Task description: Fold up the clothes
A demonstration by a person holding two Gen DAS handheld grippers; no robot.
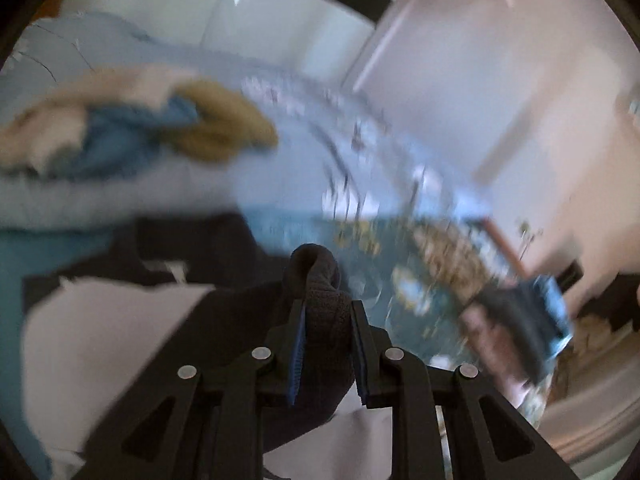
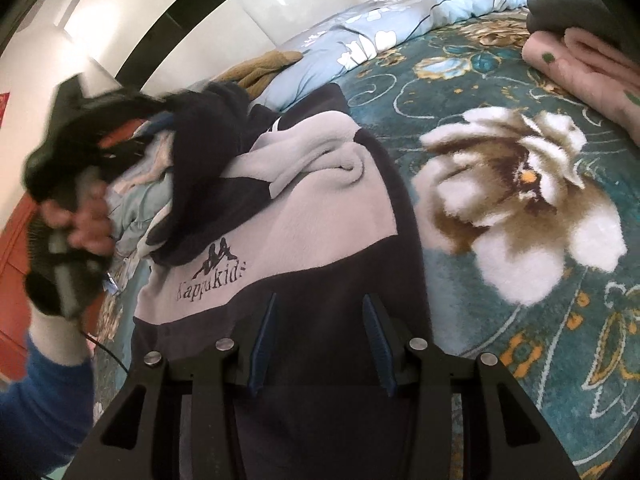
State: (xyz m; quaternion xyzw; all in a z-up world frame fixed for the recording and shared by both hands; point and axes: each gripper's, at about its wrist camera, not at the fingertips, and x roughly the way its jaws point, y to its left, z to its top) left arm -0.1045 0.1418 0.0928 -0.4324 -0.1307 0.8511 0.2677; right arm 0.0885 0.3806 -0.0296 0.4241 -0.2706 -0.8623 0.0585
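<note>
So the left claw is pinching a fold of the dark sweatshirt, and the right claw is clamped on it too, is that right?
Not quite. The left claw is indeed shut on a fold of the dark sweatshirt. But the right wrist view shows the right claw open, its fingers apart above the sweatshirt's dark lower part, gripping nothing.

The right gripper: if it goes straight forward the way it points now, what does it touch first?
Most likely the sweatshirt. The right gripper is open, and the garment's dark lower part lies directly between and ahead of its fingers, with the grey panel beyond. How much gap remains is hard to judge.
</note>
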